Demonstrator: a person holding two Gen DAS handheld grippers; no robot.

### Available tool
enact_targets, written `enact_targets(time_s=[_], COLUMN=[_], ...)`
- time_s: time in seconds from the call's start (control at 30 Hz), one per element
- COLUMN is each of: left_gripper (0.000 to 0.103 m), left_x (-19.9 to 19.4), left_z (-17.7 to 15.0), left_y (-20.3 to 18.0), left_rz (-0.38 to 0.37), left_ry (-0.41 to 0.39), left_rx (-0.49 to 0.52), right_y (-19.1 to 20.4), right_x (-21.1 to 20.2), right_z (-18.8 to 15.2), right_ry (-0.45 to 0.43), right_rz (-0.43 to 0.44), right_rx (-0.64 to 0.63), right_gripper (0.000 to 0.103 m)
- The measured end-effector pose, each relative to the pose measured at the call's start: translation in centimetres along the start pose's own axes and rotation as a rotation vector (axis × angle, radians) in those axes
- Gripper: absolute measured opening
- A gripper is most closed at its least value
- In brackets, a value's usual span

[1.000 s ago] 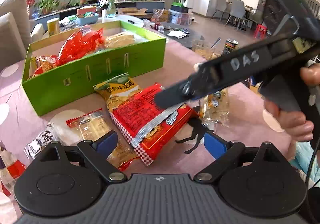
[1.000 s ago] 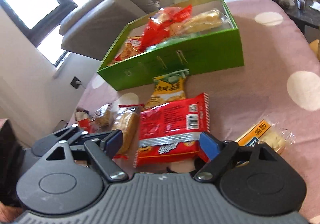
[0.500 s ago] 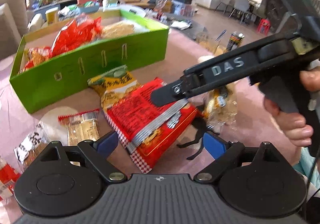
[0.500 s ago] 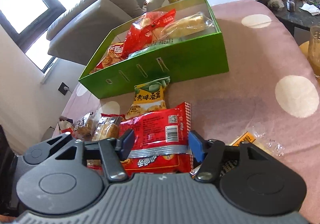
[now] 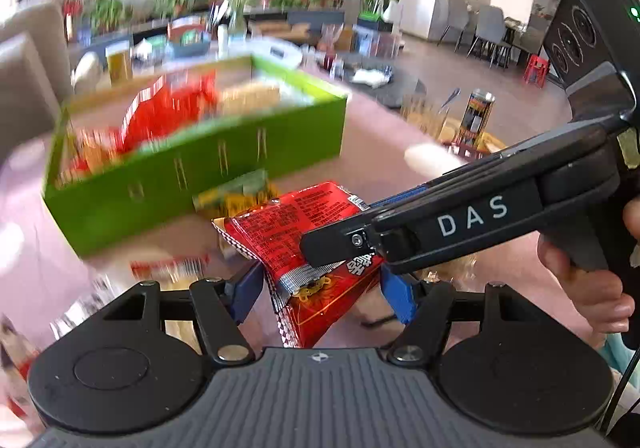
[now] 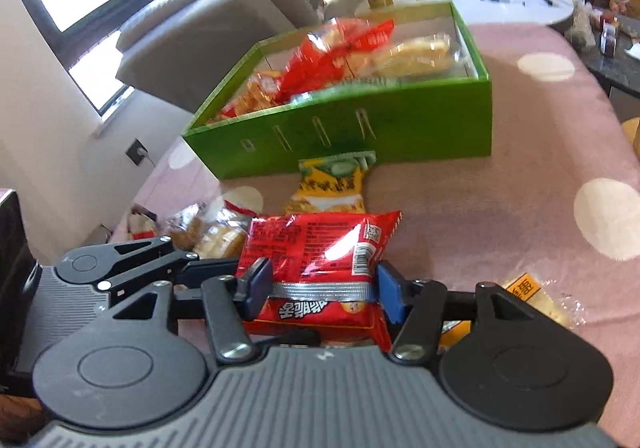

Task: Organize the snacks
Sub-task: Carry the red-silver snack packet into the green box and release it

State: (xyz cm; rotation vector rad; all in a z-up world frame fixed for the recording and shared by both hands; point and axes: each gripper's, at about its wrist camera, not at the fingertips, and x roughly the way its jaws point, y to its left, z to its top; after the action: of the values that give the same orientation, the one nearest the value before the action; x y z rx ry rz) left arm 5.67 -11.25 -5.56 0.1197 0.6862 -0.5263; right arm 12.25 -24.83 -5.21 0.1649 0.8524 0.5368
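Item: red snack packet (image 6: 320, 248), foil, with a silver seam band across it. Location: raised off the pink spotted table (image 6: 500, 208), at 6 o'clock of the green box (image 6: 400, 128) and near it, above the yellow snack packet (image 6: 332, 188) that lies flat against the box's front wall.

Right tool (image 6: 320, 288): jaws have just been closing and now press on the red packet from both sides at the seam band; the packet is pinched and crumpled between the blue pads.

Left tool (image 5: 320, 288): jaws have just been closing, with the packet's lower corner between them. The pad at 9 o'clock looks to be against the foil; whether the pad at 3 o'clock touches cannot be told, as the right tool's finger crosses in front.

Step in hand, as judged: pick-up of the red packet, grasp made by the right tool, left tool assisting or about to.

Box contents: several packets already inside, red and pale yellow, piled toward 12 o'clock. Free room is seen along the near wall.

Other stock still on the table: clear-wrapped pastries (image 6: 216, 232) at 9 o'clock of the red packet, an orange-labelled packet (image 6: 532, 296) at 3 o'clock.

Next move calls for: carrying the packet toward 12 o'clock, lifting it over the box's front wall, and releasing it with both tools together so it drops flat.
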Motion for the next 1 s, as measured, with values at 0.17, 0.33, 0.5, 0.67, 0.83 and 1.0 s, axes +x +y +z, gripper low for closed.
enact_targets(time_s=[0.17, 0.33, 0.5, 0.67, 0.83, 1.0], left_gripper=[0.062, 0.062, 0.063, 0.065, 0.067, 0.067], left_x=[-1.8, -1.6, -1.0, -0.2, 1.0, 2.3], left_z=[1.7, 3.8, 5.8, 7.8, 9.4, 10.6], left_y=[-0.2, -0.1, 0.2, 0.9, 1.3, 2.0], left_rz=[0.004, 0.019, 0.035, 0.038, 0.052, 0.052], left_ry=[-0.084, -0.098, -0.131, -0.162, -0.184, -0.192], left_rx=[0.034, 0.082, 0.107, 0.093, 0.105, 0.088], right_y=[1.0, 0.2, -0.4, -1.4, -2.2, -3.6], right_x=[-2.5, -2.9, -3.2, -3.0, -2.6, -1.7], right_z=[1.0, 2.2, 4.1, 6.0, 7.4, 8.7], right_ry=[-0.102, -0.144, -0.198, -0.236, -0.272, -0.278], right_rz=[-0.002, 0.022, 0.041, 0.063, 0.078, 0.104], right_rx=[-0.025, 0.019, 0.042, 0.06, 0.08, 0.108], right_gripper=[0.061, 0.061, 0.062, 0.062, 0.062, 0.062])
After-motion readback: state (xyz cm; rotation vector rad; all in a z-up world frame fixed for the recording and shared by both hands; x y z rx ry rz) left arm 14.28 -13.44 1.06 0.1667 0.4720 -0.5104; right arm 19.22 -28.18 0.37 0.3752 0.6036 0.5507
